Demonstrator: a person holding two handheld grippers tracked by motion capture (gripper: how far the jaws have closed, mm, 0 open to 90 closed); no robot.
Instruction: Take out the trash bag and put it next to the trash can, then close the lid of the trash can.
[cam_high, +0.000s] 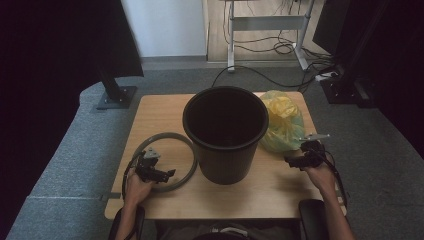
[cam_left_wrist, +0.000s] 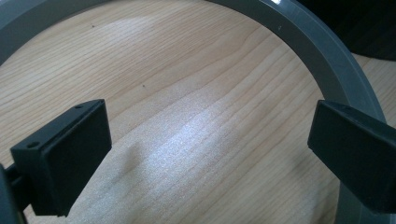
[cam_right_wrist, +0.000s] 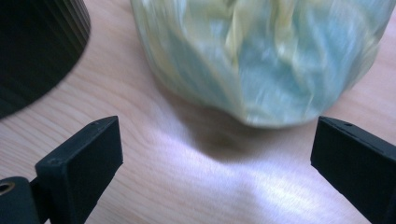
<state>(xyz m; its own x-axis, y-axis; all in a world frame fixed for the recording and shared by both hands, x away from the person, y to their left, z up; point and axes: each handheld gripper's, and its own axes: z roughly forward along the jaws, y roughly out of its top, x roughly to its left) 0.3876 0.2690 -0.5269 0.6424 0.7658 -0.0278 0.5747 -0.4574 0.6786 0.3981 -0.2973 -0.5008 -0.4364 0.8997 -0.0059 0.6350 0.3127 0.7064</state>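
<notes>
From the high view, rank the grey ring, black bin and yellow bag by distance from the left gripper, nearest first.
1. Grey ring: directly under the left gripper, at the table's left.
2. Black bin: centre, just right of the ring.
3. Yellow bag: beyond the bin, on the right side.

Both forearms are bare, and each hand carries a black two-jaw tool, the left gripper (cam_high: 159, 172) and right gripper (cam_high: 296, 161), with flat rectangular pads, small screw holes, a grey three-cornered top plate and a trailing black cable.
</notes>
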